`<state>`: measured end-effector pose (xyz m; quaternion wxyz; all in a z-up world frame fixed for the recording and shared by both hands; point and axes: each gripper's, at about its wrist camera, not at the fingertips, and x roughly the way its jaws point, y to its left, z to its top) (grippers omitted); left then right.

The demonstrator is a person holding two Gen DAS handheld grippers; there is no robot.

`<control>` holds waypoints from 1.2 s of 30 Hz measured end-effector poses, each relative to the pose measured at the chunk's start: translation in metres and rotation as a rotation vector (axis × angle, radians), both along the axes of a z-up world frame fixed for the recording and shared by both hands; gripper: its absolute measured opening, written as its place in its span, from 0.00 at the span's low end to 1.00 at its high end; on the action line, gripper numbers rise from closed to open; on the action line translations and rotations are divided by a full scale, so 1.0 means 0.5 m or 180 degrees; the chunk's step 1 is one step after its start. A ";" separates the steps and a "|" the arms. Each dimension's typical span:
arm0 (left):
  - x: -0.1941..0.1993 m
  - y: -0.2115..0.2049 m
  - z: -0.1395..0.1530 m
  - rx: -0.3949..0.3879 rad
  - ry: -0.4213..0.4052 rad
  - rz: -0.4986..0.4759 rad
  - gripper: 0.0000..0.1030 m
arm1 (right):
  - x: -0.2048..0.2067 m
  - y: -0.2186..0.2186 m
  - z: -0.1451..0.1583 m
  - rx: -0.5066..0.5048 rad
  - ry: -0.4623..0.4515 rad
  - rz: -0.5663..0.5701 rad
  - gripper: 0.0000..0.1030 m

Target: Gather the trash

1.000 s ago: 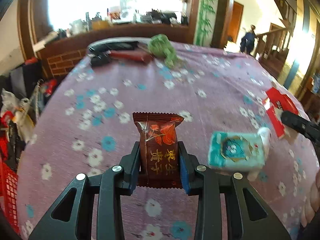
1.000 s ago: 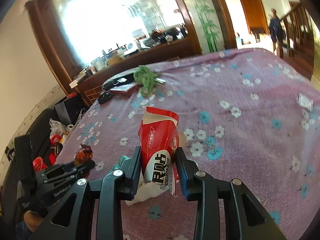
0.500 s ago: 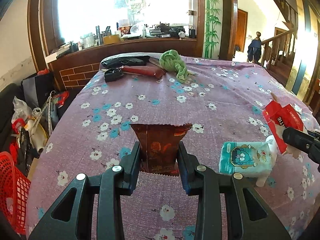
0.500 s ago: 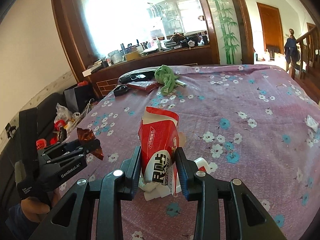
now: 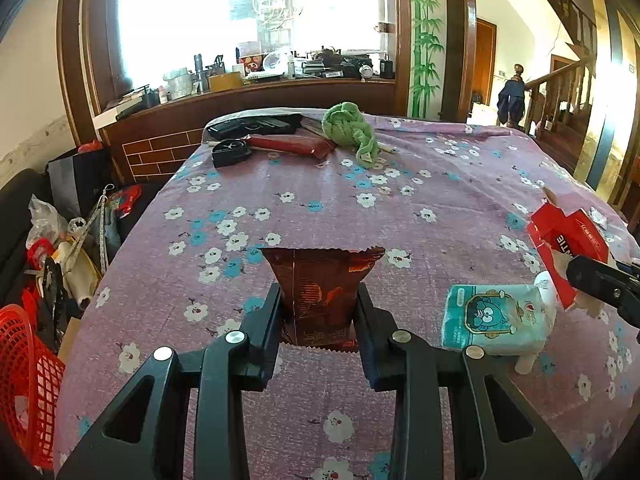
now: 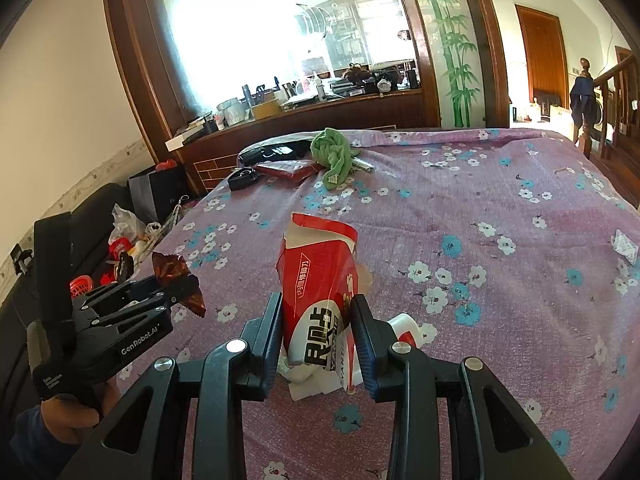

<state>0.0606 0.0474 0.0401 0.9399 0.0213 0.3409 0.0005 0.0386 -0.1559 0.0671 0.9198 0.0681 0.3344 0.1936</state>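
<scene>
The left gripper (image 5: 318,312) is clamped on a dark brown snack wrapper (image 5: 320,280), which stands upright between its pads with the serrated top edge fanning out above the fingers and clear of the surface (image 5: 400,208) below. Just to the right of this gripper, a teal tissue pack (image 5: 494,316) with a cartoon bear lies on the purple floral cloth, with a white plastic piece against its far side. Further right, the right gripper (image 6: 316,328) is clamped on a torn red and white carton (image 6: 320,280), held upright with its ripped open mouth pointing away from the fingers and crumpled white paper bunched under its near end. In the right wrist view the left gripper sits to the left at about the same height, the brown wrapper sticking out from its tips, and the person's hand (image 6: 68,412) grips its handle below. Well ahead of both grippers, at the far end of the surface, lie a green cloth (image 5: 352,130), a flat dark red packet (image 5: 292,145), a small black case (image 5: 231,154) and a longer black object behind them. Beyond the left edge of the surface, low beside the left gripper, a red mesh basket (image 5: 24,372) stands on the floor among bags and clutter. A small white scrap (image 6: 626,246) lies far to the right of the right gripper.
</scene>
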 end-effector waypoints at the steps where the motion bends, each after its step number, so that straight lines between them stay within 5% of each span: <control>1: -0.001 0.001 0.001 0.0014 -0.0016 0.0021 0.31 | -0.001 0.000 0.001 0.0002 -0.0010 -0.0002 0.35; 12: -0.080 -0.005 0.066 0.0149 -0.0257 0.0060 0.31 | -0.005 -0.008 0.006 -0.0003 -0.0018 -0.0085 0.35; 36: -0.260 0.109 0.107 0.0029 -0.0396 0.0359 0.31 | -0.175 0.144 0.039 0.0093 0.0093 0.0600 0.35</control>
